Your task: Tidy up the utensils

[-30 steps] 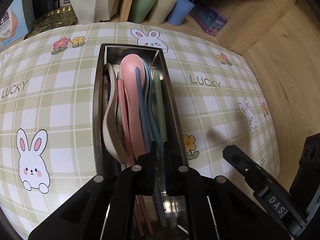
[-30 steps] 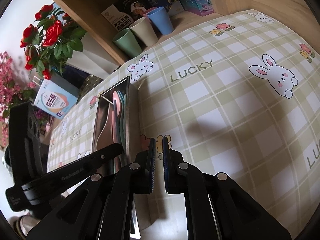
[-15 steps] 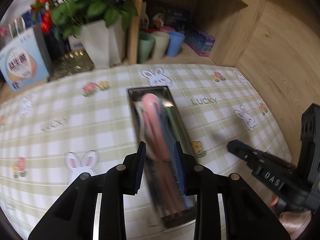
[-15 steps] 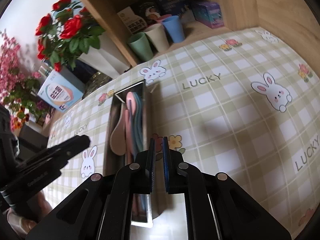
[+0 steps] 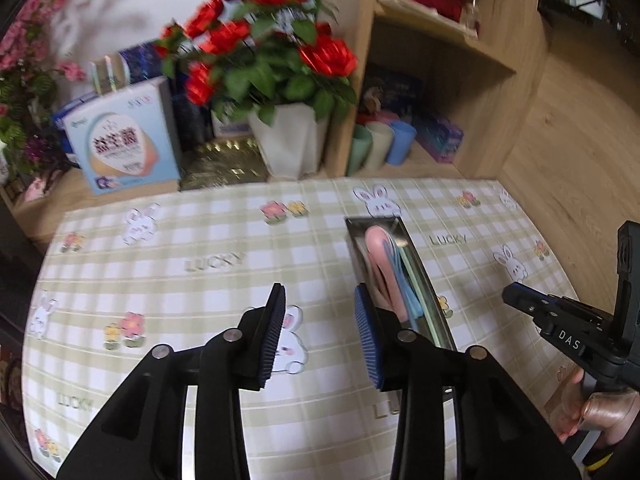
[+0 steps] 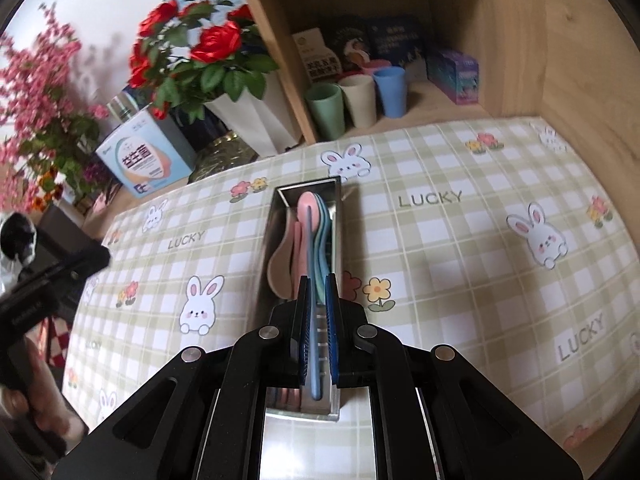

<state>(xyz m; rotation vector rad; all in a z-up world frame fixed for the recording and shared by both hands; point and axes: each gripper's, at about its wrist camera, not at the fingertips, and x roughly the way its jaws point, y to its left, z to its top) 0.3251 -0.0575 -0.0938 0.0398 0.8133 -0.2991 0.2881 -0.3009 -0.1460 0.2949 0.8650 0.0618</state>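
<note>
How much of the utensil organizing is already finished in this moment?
Nearly all, it seems. The utensils lie together in the metal tray; none shows loose on the tablecloth. In hand: nothing. The left gripper has just been opening, empty; the right gripper is shut, empty. Left: possibly nothing.

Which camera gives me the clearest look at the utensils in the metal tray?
The right wrist view: the metal tray sits centred, showing the pink spoon, beige spoon and blue-green pieces side by side. In the left wrist view the tray is smaller, blurred and partly hidden behind a finger of the left hand-held gripper.
</note>
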